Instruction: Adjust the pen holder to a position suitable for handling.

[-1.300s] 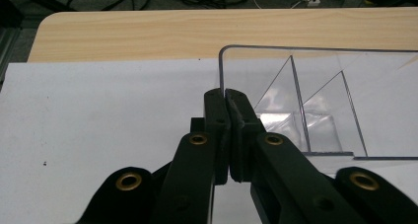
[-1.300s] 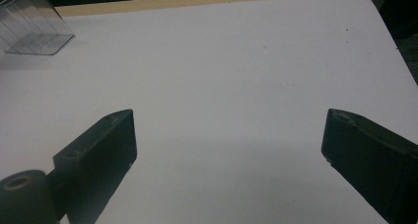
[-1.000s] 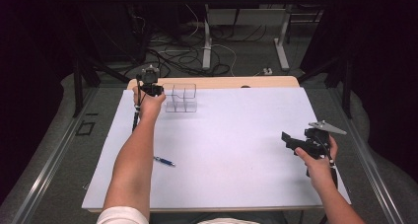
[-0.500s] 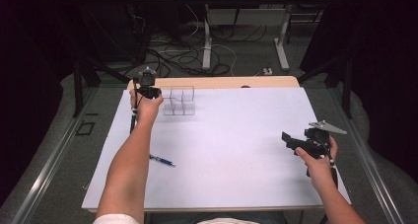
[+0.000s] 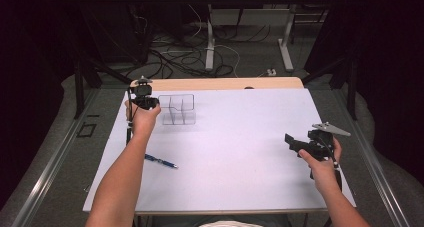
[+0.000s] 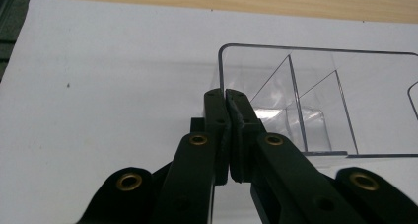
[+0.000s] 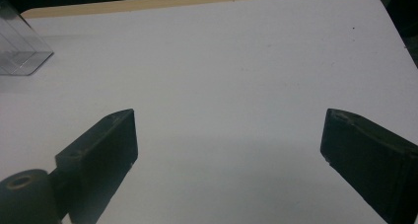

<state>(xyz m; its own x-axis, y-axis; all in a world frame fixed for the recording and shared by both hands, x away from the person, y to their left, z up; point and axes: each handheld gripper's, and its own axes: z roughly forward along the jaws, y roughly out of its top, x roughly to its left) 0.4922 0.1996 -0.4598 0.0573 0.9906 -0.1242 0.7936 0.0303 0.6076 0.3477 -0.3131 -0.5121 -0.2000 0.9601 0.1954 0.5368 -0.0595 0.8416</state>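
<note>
Nearest the person, the right gripper (image 5: 300, 146) is hanging just above the white table cover (image 5: 240, 167) with its jaws spread wide and nothing between them; in the right gripper view only bare cover is lying ahead of it, with a corner of the clear plastic organizer (image 7: 22, 46) far off to its upper left. A blue pen (image 5: 160, 160) is lying on the cover beside the left forearm, well behind the left gripper (image 5: 145, 102) and apart from everything else. That left gripper is working at the far left part of the table, its jaws pressed fully together. In the left gripper view the tips are sitting right at the near left corner of the organizer (image 6: 315, 100), and they seem to be pinching the thin clear wall there, though the transparent edge is hard to make out between the black pads. The organizer itself is standing upright just to the right of and beyond that gripper, its inner dividers empty. The step in hand looks like repositioning the organizer by its corner. Next, the left hand is needing a steady, level pull or push so the light box does not tip, while the idle right gripper could be coming across toward the pen.
</note>
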